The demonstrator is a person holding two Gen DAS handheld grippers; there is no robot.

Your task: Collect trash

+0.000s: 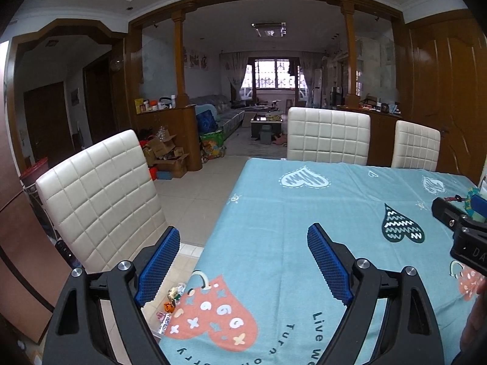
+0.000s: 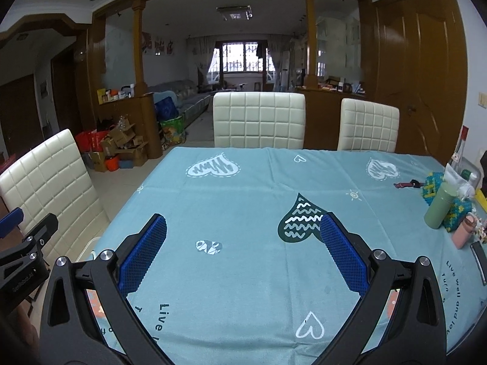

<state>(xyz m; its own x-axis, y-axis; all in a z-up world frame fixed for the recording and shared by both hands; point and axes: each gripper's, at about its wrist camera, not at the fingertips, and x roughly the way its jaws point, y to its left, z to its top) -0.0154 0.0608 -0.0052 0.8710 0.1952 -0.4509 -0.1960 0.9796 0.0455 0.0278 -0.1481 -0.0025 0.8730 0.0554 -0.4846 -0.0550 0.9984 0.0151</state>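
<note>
Several small wrappers (image 1: 172,307) lie on the tiled floor beside the table's left edge, partly hidden by the tablecloth. My left gripper (image 1: 243,240) is open and empty, held over the table's left edge, above the wrappers. My right gripper (image 2: 243,228) is open and empty over the middle of the blue tablecloth (image 2: 243,188). The right gripper's body shows at the right edge of the left wrist view (image 1: 465,228). The left gripper's body shows at the left edge of the right wrist view (image 2: 24,252).
White padded chairs stand at the left (image 1: 100,200) and along the far side (image 1: 328,135). A green bottle (image 2: 439,206), a pink bottle (image 2: 464,231) and clutter sit at the table's right edge. Cardboard boxes (image 1: 166,155) lie on the floor beyond.
</note>
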